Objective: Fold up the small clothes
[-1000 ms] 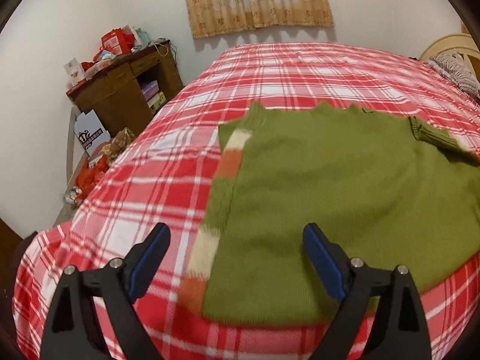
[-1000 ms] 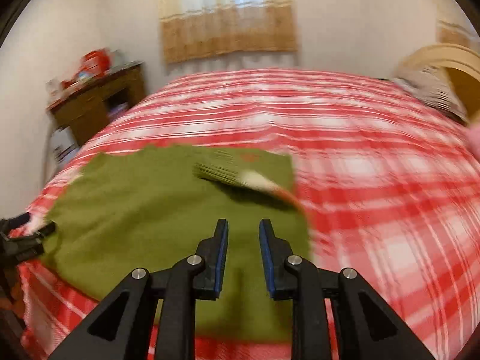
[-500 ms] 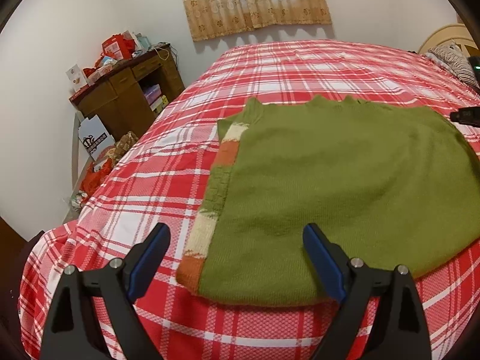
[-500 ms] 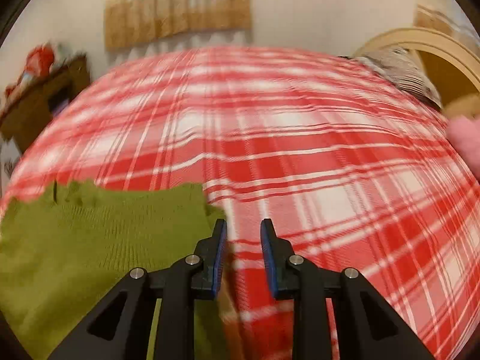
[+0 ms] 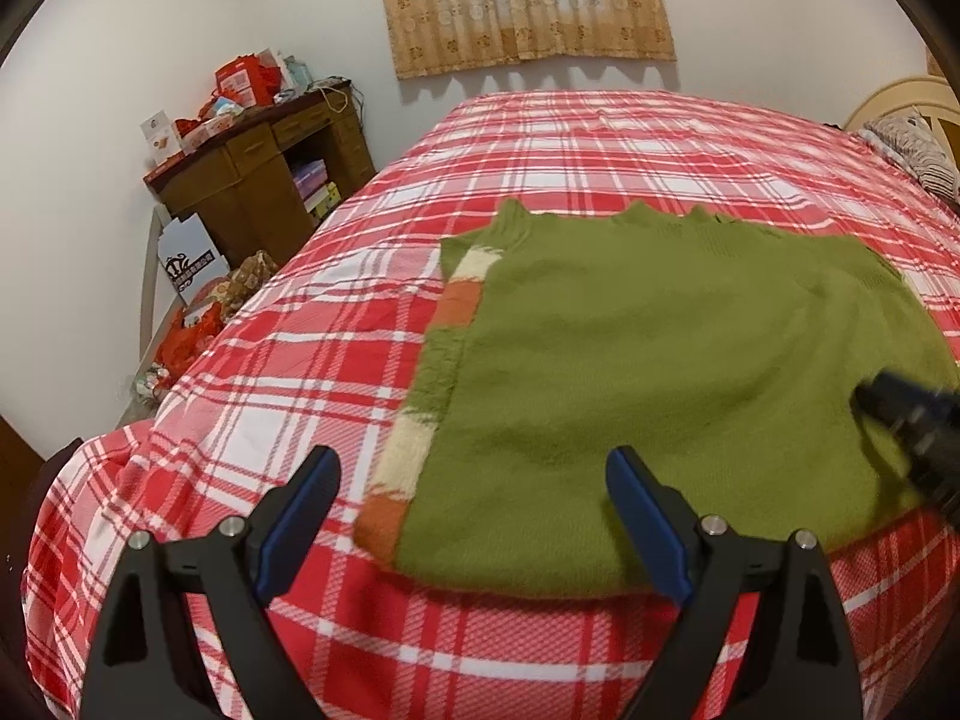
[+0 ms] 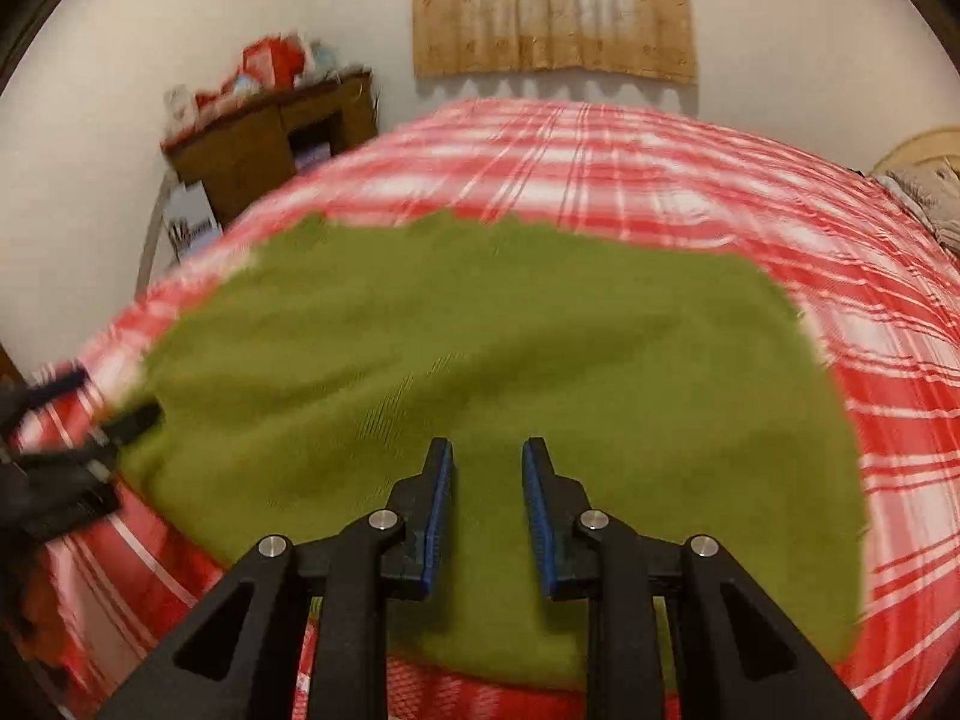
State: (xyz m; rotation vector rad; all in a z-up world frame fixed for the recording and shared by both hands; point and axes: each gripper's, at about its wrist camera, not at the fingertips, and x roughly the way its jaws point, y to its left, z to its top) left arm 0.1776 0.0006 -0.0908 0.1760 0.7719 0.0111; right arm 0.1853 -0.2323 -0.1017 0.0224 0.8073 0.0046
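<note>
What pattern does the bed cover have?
The bed cover has a red and white plaid pattern, clearest in the left wrist view.

A home bedroom is shown: a plaid-covered bed (image 5: 600,138), a curtained window (image 5: 522,0) and a cluttered wooden desk (image 5: 258,180) are seen.

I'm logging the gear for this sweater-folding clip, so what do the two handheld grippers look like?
Both match. The left gripper and right gripper have black angular plastic frames with triangular cutouts, silver round bolt heads at the joints, and two flat fingers faced with blue pads. No cables, markings, hands or sleeves show.
</note>
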